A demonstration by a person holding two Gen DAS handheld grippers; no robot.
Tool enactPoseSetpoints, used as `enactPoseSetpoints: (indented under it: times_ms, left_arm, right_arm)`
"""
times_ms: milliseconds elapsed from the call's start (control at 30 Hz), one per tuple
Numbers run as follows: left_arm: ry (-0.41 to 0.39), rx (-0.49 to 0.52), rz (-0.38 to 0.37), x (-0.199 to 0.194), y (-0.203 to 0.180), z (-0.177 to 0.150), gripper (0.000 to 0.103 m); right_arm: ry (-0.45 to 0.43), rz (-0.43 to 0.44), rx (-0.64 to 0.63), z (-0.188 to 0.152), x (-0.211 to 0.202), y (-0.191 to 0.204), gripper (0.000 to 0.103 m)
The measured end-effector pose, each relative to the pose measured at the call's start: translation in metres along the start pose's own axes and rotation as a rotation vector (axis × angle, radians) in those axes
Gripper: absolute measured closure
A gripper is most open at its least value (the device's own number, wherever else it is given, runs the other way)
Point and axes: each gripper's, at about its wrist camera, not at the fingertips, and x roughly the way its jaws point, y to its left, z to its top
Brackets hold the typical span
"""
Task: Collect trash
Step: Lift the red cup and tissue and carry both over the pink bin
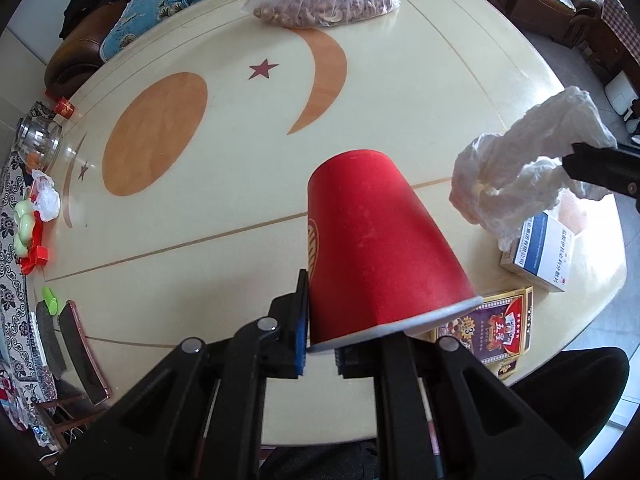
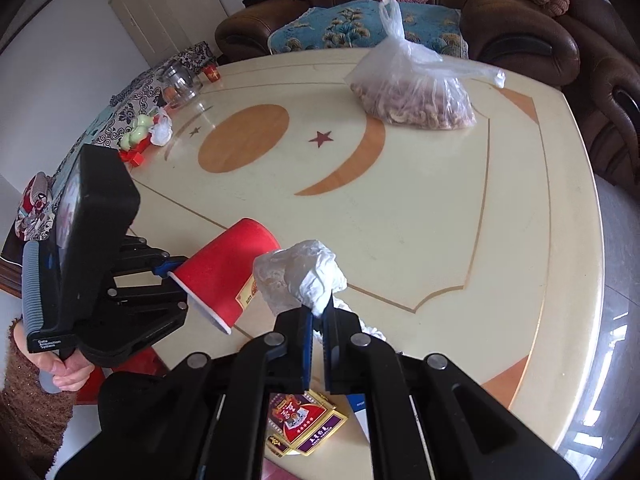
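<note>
My left gripper [image 1: 320,344] is shut on the rim of a red paper cup [image 1: 372,248], held tilted with its base pointing away, above the cream table [image 1: 400,100]. The cup also shows in the right wrist view [image 2: 224,276], with the left gripper [image 2: 176,280] at its rim. My right gripper [image 2: 318,320] is shut on a crumpled white tissue [image 2: 304,276] and holds it above the table, just right of the cup. In the left wrist view the tissue [image 1: 532,164] hangs from the right gripper's fingers [image 1: 592,168] at the right edge.
A clear bag of nuts [image 2: 416,96] lies at the table's far side. A purple card pack [image 2: 304,424] and a white medicine box [image 1: 540,256] lie near the front edge. A glass jar [image 2: 180,80], small red items and a phone [image 1: 84,352] are on the left. Brown sofas stand behind.
</note>
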Motion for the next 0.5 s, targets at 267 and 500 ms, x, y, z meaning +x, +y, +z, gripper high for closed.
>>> enactPoseSetpoints:
  times_ms: [267, 500]
  left_arm:
    - [-0.046, 0.023, -0.001, -0.039, -0.006, -0.021, 0.092]
    - [-0.095, 0.064, 0.001, -0.075, -0.018, -0.058, 0.092]
  right_arm:
    - [-0.065, -0.006, -0.047, -0.026, -0.058, 0.029, 0.099]
    - [-0.082, -0.024, -0.065, -0.067, -0.095, 0.050, 0.099]
